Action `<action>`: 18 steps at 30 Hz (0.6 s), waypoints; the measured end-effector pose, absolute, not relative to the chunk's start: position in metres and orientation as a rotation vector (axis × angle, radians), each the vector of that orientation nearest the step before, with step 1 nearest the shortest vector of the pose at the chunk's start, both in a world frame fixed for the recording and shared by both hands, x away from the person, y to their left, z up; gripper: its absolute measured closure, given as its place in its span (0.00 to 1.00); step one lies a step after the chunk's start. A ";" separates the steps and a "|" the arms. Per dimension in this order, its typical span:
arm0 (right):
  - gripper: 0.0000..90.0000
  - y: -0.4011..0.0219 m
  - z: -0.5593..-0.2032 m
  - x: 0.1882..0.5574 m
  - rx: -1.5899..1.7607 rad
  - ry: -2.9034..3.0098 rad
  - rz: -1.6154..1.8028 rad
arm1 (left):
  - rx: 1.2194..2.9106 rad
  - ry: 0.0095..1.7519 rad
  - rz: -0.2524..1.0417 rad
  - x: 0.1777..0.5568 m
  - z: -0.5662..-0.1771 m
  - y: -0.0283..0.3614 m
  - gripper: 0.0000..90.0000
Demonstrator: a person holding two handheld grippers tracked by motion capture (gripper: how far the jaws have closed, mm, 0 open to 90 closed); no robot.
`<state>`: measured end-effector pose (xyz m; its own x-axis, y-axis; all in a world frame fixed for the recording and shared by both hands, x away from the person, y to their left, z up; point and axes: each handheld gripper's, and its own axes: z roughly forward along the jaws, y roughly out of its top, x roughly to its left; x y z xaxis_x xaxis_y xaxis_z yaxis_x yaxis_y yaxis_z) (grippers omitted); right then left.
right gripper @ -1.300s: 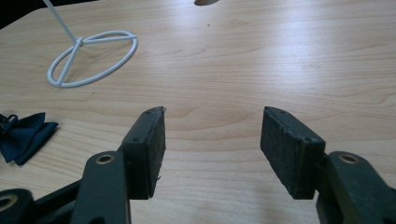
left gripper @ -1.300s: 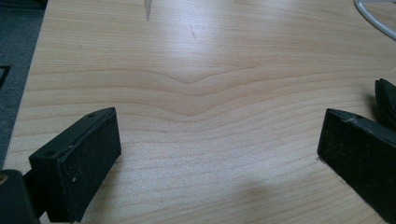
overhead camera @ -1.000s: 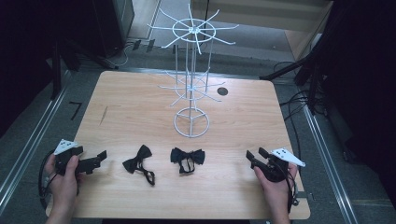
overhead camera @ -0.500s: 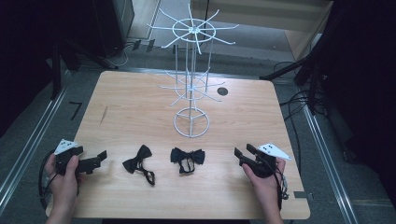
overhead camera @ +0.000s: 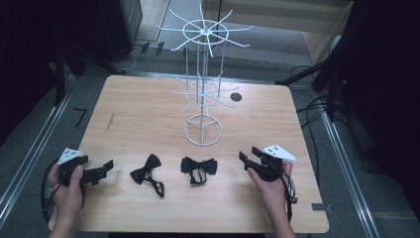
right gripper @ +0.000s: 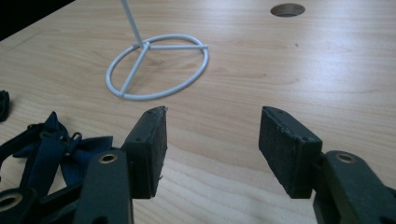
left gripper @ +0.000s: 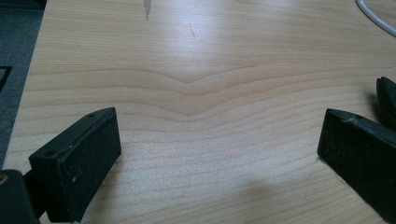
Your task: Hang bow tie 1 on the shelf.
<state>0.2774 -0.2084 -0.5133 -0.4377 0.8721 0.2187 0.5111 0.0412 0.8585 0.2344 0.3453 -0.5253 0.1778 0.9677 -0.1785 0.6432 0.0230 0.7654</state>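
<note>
Bow ties lie along the near part of the wooden table [overhead camera: 148,114], between the two hands. At far left, the left gripper [overhead camera: 106,168] rests low on the tabletop, its jaws spread wide over bare wood and gripping nothing. Just right of it lies the left bow tie [overhead camera: 146,167], its strap trailing toward the near edge; next comes the right bow tie [overhead camera: 199,165], with its strap looped below the knot. Both look light, soft and floppy, so they should drape when lifted; the firm centre knot seems the surest place to pinch, since a wing or strap could slip or dangle. Behind them stands the white wire display rack [overhead camera: 202,96], all its hooks bare. At far right, the right gripper [overhead camera: 248,157] points toward the right bow tie with its jaws parted and empty, near the tie without touching it.
</note>
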 end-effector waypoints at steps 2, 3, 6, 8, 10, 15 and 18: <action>0.48 -0.207 -0.512 0.280 1.398 1.952 1.377 | 1.696 1.544 0.543 0.234 -0.525 0.345 0.00; 0.48 -0.206 -0.512 0.282 1.399 1.942 1.386 | 1.696 1.542 0.542 0.234 -0.525 0.345 0.00; 0.48 -0.203 -0.512 0.286 1.408 1.959 1.372 | 1.695 1.542 0.539 0.234 -0.525 0.346 0.00; 0.48 -0.198 -0.510 0.289 1.394 1.970 1.372 | 1.696 1.542 0.537 0.235 -0.525 0.346 0.00; 0.48 -0.194 -0.508 0.292 1.383 1.975 1.375 | 1.696 1.543 0.537 0.235 -0.525 0.346 0.00; 0.49 -0.185 -0.509 0.297 1.361 2.008 1.363 | 1.695 1.543 0.539 0.235 -0.525 0.346 0.00; 0.49 -0.179 -0.508 0.300 1.339 2.035 1.353 | 1.696 1.544 0.539 0.235 -0.526 0.345 0.00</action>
